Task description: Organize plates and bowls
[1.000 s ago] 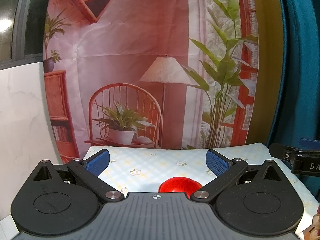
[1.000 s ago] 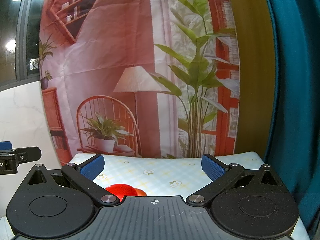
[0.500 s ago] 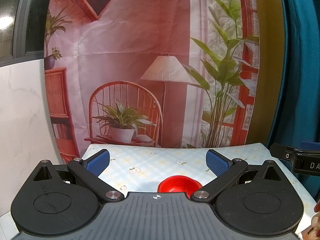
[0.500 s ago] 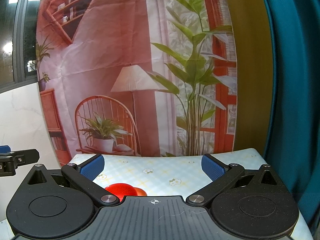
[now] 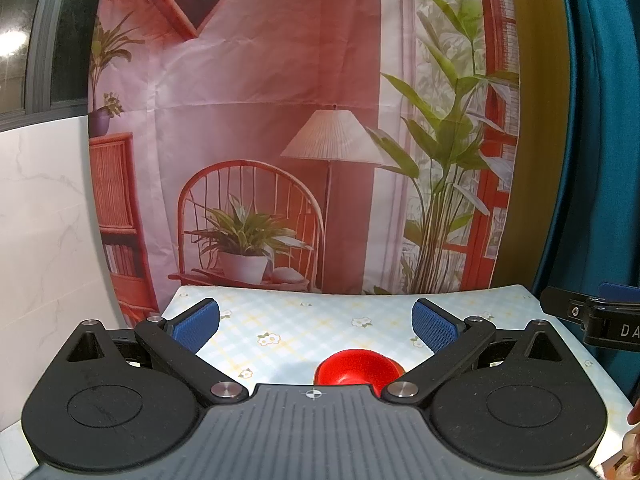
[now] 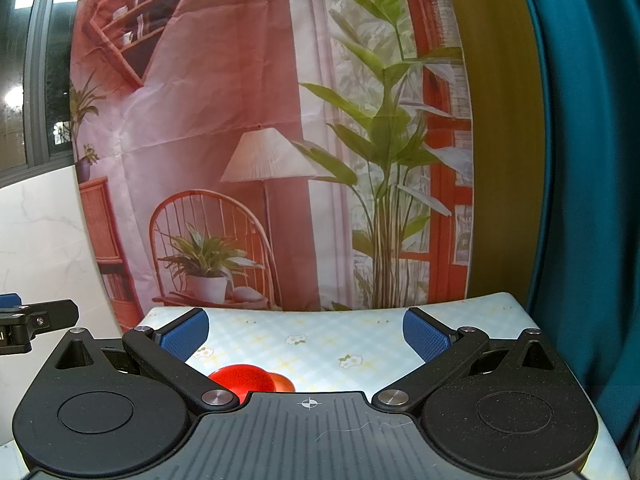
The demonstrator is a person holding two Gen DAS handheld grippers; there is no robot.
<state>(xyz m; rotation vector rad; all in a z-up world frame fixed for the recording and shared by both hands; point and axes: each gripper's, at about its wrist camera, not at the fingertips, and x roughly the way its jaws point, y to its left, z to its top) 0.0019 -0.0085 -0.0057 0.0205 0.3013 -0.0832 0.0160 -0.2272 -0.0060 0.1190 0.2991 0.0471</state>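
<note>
Left gripper (image 5: 315, 322): held above the near part of the bench, looking level toward the backdrop; its jaws stand wide apart with nothing between the blue pads (image 5: 434, 326).
Right gripper (image 6: 306, 332): beside the left one at about the same height; jaws likewise spread wide and holding nothing. The tip of each tool shows at the edge of the other's view.
Red bowl (image 5: 358, 369): sits on the bench, low in the left wrist view and partly hidden by the tool's body, toward the right pad's side. In the right wrist view it lies low and left of centre (image 6: 241, 379).
Second red piece (image 6: 283, 383): a darker orange-red rim peeks out just behind the bowl, touching or overlapping it; I cannot tell whether it is a plate or another bowl.
Bench (image 5: 304, 320): covered with a pale checked cloth with small flowers; no other dishes are visible on the part in view.
Backdrop (image 5: 280, 120): a printed curtain hangs at the far edge, well behind the bowl.
Step in hand: probably the approach to a first pick; nothing is gripped yet, so the task looks to be at its start.
Doing it well: tilt a tool downward so the bowl comes fully into view, then centre one pad inside the rim and one outside before closing. The left tool seems better lined up.
Risk: a glossy rim can slip, and the neighbouring piece may be dragged along, so lift straight up and slowly.
</note>
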